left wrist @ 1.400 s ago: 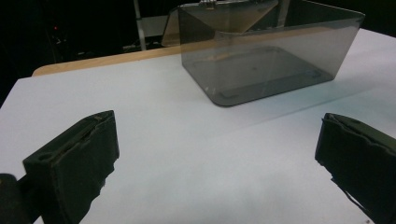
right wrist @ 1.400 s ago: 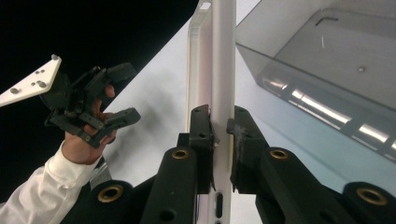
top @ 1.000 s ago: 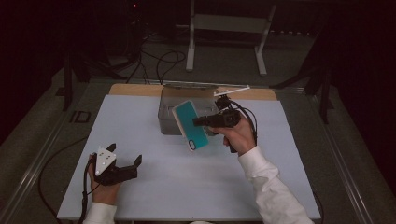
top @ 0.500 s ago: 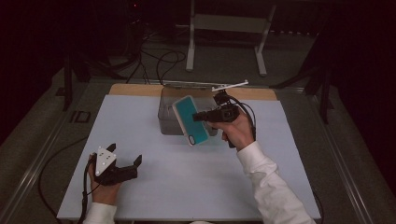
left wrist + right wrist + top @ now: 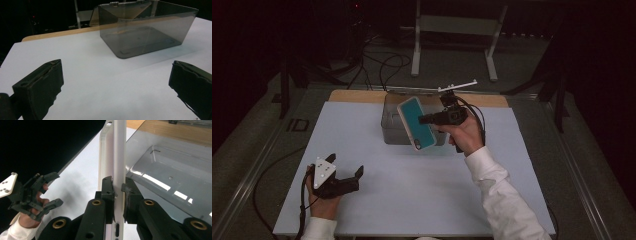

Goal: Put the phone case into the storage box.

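The step in hand is judged to be the carrying of a phone [image 5: 416,123] toward the smoky transparent box [image 5: 392,122] at the far middle of the desk [image 5: 412,200]. The phone, in a teal case, is clamped by its edge between the right tongs [image 5: 424,120], whose jaws are seen pressed against both faces of it in the right gripper view [image 5: 117,187]. It is held in the air, tilted, over the front part of the box, with its lower end hanging past the near wall; no part of it is seen resting on anything.

For the next move, the phone would probably need to be carried further over the open top, lowered inside, and only then released; the near wall must be cleared by its lower end.

The right hand [image 5: 464,135] is raised above the desk, the forearm stretched forward and leftward. The left tongs [image 5: 354,176] are held spread wide and empty, low near the desk's near left part, pointed toward the box [image 5: 147,30].
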Available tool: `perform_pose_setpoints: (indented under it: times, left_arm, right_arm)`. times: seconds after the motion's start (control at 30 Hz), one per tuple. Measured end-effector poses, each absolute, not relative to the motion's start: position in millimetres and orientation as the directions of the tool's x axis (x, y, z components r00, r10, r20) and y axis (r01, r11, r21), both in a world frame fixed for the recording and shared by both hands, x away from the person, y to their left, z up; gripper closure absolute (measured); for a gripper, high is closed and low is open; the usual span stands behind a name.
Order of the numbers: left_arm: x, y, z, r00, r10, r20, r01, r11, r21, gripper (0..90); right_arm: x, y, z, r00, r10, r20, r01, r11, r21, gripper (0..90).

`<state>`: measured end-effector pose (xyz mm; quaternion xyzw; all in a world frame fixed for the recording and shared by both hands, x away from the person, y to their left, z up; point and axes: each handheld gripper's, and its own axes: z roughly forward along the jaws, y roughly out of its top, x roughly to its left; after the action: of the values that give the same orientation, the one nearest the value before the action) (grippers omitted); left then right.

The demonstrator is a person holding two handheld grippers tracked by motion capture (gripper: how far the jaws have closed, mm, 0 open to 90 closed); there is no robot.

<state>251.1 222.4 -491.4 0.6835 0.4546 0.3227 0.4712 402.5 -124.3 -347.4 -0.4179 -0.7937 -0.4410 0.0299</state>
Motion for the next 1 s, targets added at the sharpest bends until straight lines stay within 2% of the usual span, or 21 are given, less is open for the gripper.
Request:
perform_pose_setpoints:
  times: [1.0]
  left_arm:
    - [251,222,-491,0.376,0.926,0.013,0.319,-0.143,0.937,0.5]
  right_arm:
    - [425,-123,-344,-0.594,0.702,0.392,0.710,0.229,0.666,81.8]
